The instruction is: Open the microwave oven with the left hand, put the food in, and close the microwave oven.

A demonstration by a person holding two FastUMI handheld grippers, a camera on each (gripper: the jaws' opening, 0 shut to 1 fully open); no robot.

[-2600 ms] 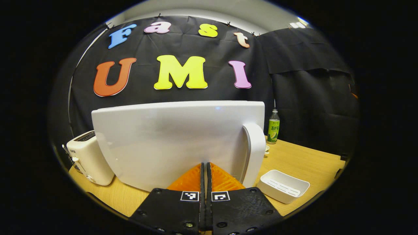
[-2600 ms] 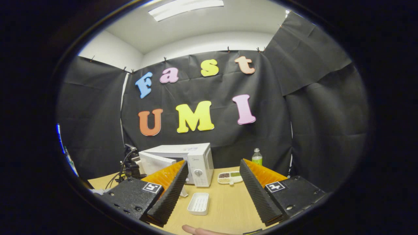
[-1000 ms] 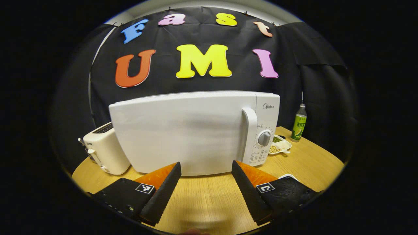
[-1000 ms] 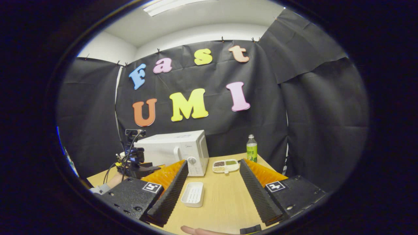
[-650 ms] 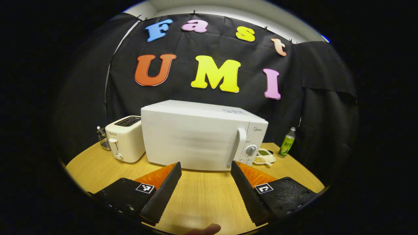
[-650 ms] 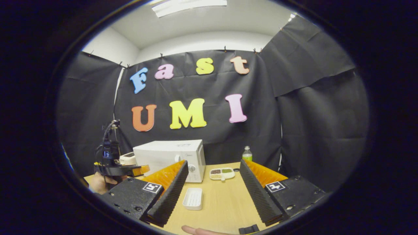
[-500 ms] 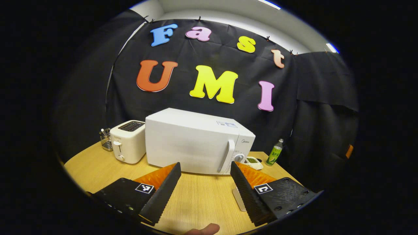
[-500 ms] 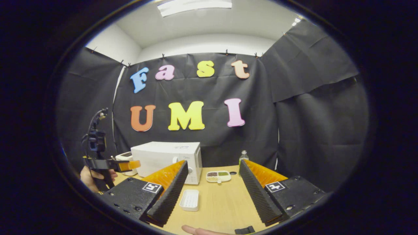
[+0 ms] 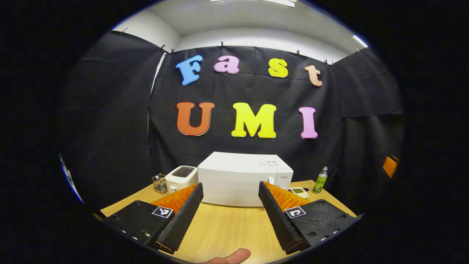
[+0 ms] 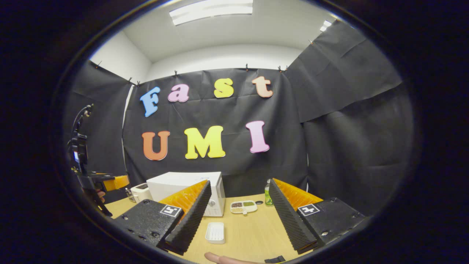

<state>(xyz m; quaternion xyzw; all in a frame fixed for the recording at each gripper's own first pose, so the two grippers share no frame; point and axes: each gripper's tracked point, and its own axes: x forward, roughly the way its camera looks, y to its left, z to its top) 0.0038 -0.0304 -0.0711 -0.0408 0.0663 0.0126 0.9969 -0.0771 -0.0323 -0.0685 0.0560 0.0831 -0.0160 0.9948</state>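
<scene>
Left gripper [image 9: 230,211] is hanging spread, empty; I'm worrying the microwave [image 9: 244,179] door (seemingly shut) isn't latching.

White box-shaped microwave oven [image 9: 244,179] sits at the back of the light wooden table [image 9: 227,231], door shut. Cream two-slot toaster [image 9: 181,178] just beside it on its left, small wire basket [image 9: 159,183] left of that. Right of the microwave: white divided dish of grains [image 10: 243,206], then green plastic bottle [image 9: 321,179] upright. White ribbed rectangular tray [image 10: 215,232] lies in front of the microwave.
</scene>
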